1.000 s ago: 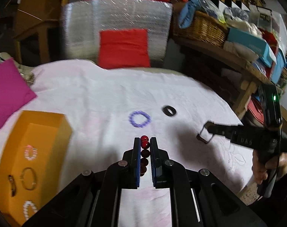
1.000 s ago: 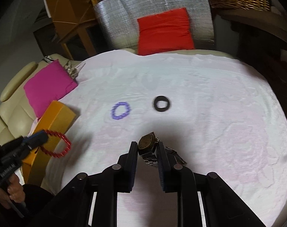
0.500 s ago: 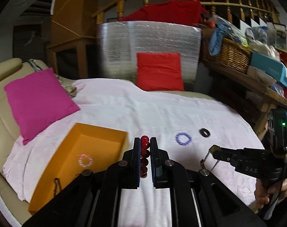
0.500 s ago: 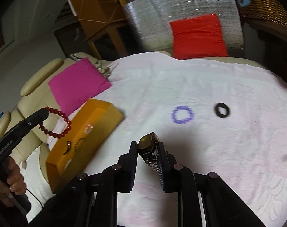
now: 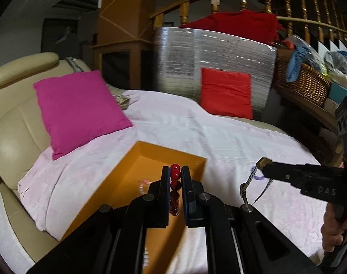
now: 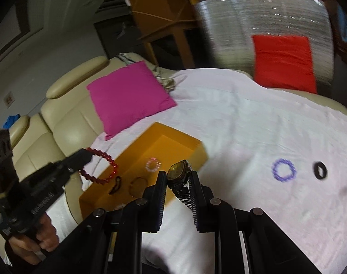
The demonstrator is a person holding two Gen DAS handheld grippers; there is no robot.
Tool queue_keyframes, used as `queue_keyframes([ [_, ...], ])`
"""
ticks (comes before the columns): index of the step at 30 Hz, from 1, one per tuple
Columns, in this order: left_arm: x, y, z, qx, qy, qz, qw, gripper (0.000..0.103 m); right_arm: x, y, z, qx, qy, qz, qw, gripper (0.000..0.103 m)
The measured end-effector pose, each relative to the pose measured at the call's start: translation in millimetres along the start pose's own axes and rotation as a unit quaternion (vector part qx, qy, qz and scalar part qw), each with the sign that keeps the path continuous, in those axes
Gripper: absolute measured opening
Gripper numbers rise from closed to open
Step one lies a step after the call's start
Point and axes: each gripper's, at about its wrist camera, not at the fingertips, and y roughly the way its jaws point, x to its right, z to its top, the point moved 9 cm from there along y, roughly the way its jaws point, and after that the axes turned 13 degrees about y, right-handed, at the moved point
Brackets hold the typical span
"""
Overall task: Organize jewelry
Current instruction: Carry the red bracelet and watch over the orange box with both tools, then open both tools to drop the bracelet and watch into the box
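Observation:
My left gripper [image 5: 173, 173] is shut on a red bead bracelet [image 5: 175, 175] and holds it above the open orange box [image 5: 132, 182]. In the right wrist view the bracelet [image 6: 100, 166] hangs from the left gripper [image 6: 85, 157] over the box's left side [image 6: 137, 159]. My right gripper [image 6: 178, 175] is shut on a gold-faced watch [image 6: 179, 173] with a dark metal band, held just right of the box. The box holds a pink bracelet [image 6: 153, 164], a thin ring bracelet [image 6: 138, 182] and a dark piece [image 6: 116, 183]. A purple bracelet [image 6: 284, 169] and a black ring [image 6: 319, 170] lie on the white cloth.
A magenta cushion [image 5: 79, 107] leans on the cream sofa [image 5: 11, 118] at the left. A red cushion [image 5: 226, 91] stands against a silver foil panel [image 5: 210, 57] at the back. A wicker basket [image 5: 299, 80] sits on a shelf to the right.
Both grippers have swung left toward the orange box with their loads. The box now lies directly under the left gripper and just left of the right one.

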Motion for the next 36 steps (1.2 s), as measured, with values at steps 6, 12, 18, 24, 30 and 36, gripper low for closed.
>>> queue_keyframes([
  [6,-58.9,2.0,-25.8,-0.020,-0.027,0.044,0.9985,0.009,-39.8,29.7,5.3,-0.014,-0.015,0.024,0.999,0.022],
  [12,-98.0,8.3,-59.1,-0.055,-0.041,0.074,0.9949,0.009,-59.1,74.0,4.7,-0.039,-0.009,0.033,0.999,0.022],
  [18,-98.5,40.0,-62.9,-0.079,-0.021,0.060,0.9949,0.009,-51.9,116.9,-0.4,-0.069,0.013,0.021,0.997,0.022],
  [24,-91.9,107.2,-47.4,-0.105,0.012,0.033,0.9938,0.010,-35.4,157.1,-7.3,-0.104,0.018,0.000,0.994,0.022],
  [30,-87.4,163.8,-63.6,-0.166,0.037,0.032,0.9849,0.010,-20.8,186.8,-5.2,-0.115,0.021,-0.023,0.993,0.023],
  [36,-91.7,162.4,-72.1,-0.173,0.034,0.051,0.9831,0.047,-10.2,177.8,14.4,-0.083,0.050,-0.018,0.995,0.048],
])
